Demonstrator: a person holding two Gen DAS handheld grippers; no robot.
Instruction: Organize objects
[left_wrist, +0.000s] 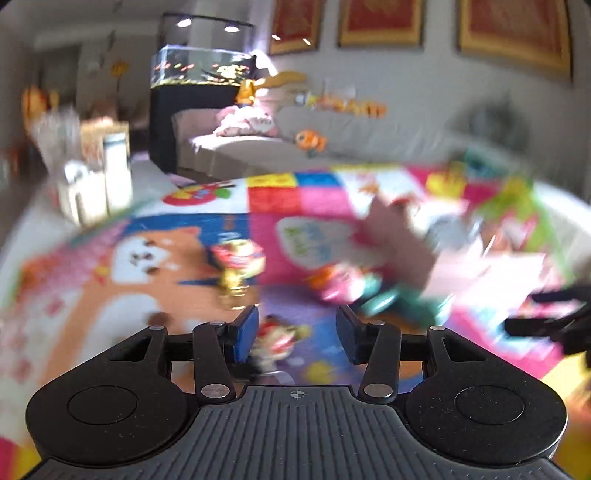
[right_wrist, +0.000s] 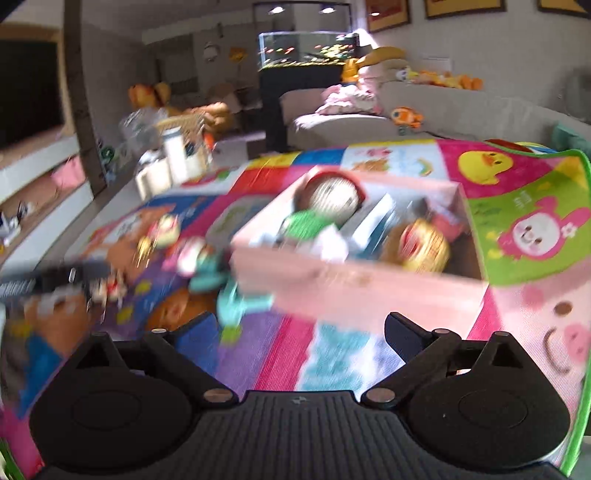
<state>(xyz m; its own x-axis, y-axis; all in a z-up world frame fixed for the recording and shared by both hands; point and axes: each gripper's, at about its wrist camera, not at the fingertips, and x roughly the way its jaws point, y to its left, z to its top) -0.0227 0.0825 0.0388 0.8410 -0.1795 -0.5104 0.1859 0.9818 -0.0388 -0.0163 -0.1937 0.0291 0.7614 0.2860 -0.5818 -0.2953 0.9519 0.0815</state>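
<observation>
1. The left gripper (left_wrist: 295, 334) hangs over the colourful play mat with cartoon pictures (left_wrist: 192, 258); its blue-padded jaws stand partly apart. A small red and yellow toy figure (left_wrist: 277, 338) shows in the gap between them, but the picture is blurred, so it is not possible to tell if the pads touch it or if it lies on the mat below.
2. The right gripper (right_wrist: 295, 332) has its jaws wide apart, with nothing between them, only the striped part of the mat.
3. The pink cardboard box (right_wrist: 369, 291) stands on the mat near its far right corner, just ahead of the right gripper. Inside lie a doll with a green body and a red-rimmed round head (right_wrist: 317, 214), a yellow and red round toy (right_wrist: 421, 243) and some blurred flat items.
4. A teal plastic toy (right_wrist: 229, 295) lies on the mat just beside the left wall of the box.
5. A red and gold toy (left_wrist: 236, 266) lies near the middle of the mat, well apart from the box.
</observation>
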